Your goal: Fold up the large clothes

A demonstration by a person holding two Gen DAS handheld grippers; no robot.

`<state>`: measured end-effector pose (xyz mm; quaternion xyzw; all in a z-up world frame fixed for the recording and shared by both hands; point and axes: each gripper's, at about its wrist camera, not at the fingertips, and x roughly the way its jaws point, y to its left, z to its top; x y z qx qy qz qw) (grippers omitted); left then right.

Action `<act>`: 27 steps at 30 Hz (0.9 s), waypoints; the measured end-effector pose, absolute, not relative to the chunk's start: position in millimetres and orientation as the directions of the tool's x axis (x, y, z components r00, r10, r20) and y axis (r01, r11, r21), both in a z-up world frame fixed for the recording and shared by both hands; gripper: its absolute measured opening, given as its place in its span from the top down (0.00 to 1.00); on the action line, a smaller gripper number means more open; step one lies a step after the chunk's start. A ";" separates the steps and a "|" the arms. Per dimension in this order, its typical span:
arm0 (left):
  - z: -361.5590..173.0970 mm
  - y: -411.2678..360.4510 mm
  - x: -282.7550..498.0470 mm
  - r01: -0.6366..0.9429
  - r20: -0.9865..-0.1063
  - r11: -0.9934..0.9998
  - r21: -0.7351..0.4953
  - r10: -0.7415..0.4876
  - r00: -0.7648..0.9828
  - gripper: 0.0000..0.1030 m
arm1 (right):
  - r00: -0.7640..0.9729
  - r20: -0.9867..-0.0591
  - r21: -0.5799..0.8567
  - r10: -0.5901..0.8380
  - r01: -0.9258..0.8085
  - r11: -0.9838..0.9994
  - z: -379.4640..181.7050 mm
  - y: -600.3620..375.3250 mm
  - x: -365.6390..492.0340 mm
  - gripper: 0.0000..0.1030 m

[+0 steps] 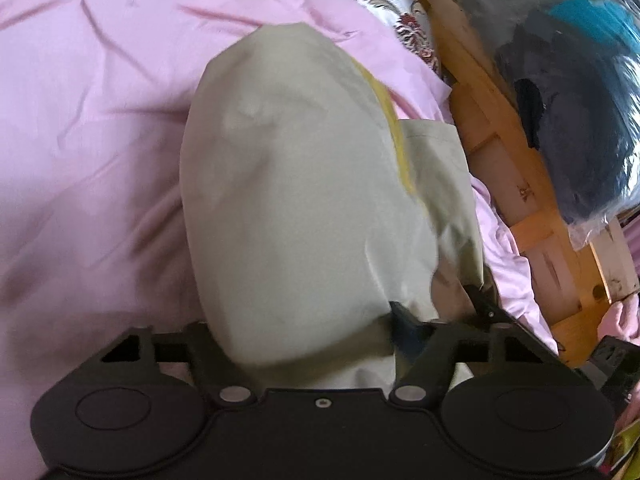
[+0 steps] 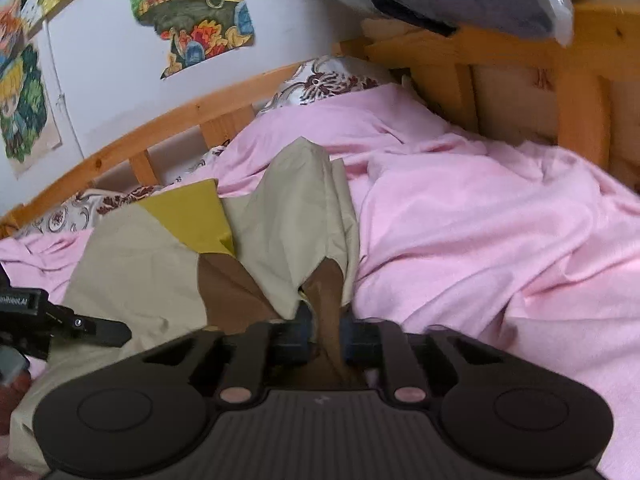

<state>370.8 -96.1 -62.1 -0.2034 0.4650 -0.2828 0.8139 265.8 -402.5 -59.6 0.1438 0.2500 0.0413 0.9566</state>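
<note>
bed: pink sheet [image 2: 480,216] spreads rumpled across the mattress, and we work on top of it.
frame: we see a wooden bed frame [image 2: 576,92] along the head and side, with slats behind the bedding.
pillow: a white pillow with a dark red floral print [image 2: 328,76] is tucked against the frame, partly under the pink sheet.
wall: we see cartoon posters [image 2: 192,12] stuck on a white wall beyond the rail.
bag: a clear plastic bag of dark clothes [image 1: 560,100] rests on the frame's top rail.
garment: the beige garment [image 1: 296,184] lies on the pink sheet, bunched into a long mound; it shows a yellow panel [image 2: 192,212] and a brown lining [image 2: 236,288].
garment, position: in the right wrist view it runs from the lower left corner up toward the middle of the bed.
left gripper: our left gripper [image 1: 308,344] has cloth draped over and between its fingers. the jaws stand apart; we cannot tell whether the pads press on the fabric, since the beige mound hides them.
right gripper: our right gripper [image 2: 324,332] is clenched on a fold of the brown lining, the blue pads pinching it from both sides.
grippers, relation: the left gripper's finger [image 2: 100,330] shows at the left edge of the right wrist view, lying on the beige cloth, near the right one.
focus: the left wrist view is somewhat blurred.
</note>
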 end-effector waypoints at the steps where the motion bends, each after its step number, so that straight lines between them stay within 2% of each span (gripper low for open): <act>1: -55.5 -96.5 368.8 0.280 -0.641 0.760 -0.587 -0.647 0.413 0.45 | 0.879 -0.453 0.280 0.147 -0.016 0.960 -54.8 -397.8 262.2 0.93; 4: -36.2 -92.1 363.6 0.307 -0.631 0.759 -0.573 -0.649 0.426 0.50 | 0.905 -0.391 0.234 0.167 -0.077 0.969 -32.2 -378.5 247.9 0.95; 8: -7.4 -63.6 367.6 0.328 -0.615 0.759 -0.562 -0.649 0.448 0.50 | 0.931 -0.298 0.219 0.210 -0.147 0.965 2.6 -350.9 236.1 0.95; 12: 18.4 -18.7 386.7 0.302 -0.634 0.797 -0.523 -0.600 0.487 0.50 | 0.932 -0.241 0.257 0.271 -0.208 0.944 26.0 -318.4 256.2 0.95; 16: 31.9 26.1 414.4 0.267 -0.686 0.857 -0.441 -0.514 0.516 0.47 | 0.904 -0.230 0.331 0.361 -0.276 0.902 29.8 -279.4 300.6 0.95; 20: 1.3 70.6 441.0 0.163 -0.736 0.876 -0.453 -0.471 0.486 0.43 | 0.868 -0.285 0.339 0.407 -0.306 0.890 5.8 -238.7 347.2 0.95; 23: -30.2 87.8 438.5 0.102 -0.735 0.870 -0.482 -0.465 0.493 0.29 | 0.851 -0.363 0.278 0.379 -0.290 0.916 -26.5 -219.7 366.6 0.94; 25: -39.5 91.4 426.4 0.110 -0.704 0.866 -0.487 -0.464 0.538 0.13 | 0.855 -0.404 0.220 0.327 -0.256 0.941 -43.5 -218.9 370.8 0.90; 27: -42.6 88.7 416.7 0.105 -0.694 0.874 -0.474 -0.444 0.566 0.05 | 0.851 -0.429 0.213 0.302 -0.230 0.950 -57.3 -230.2 368.7 0.77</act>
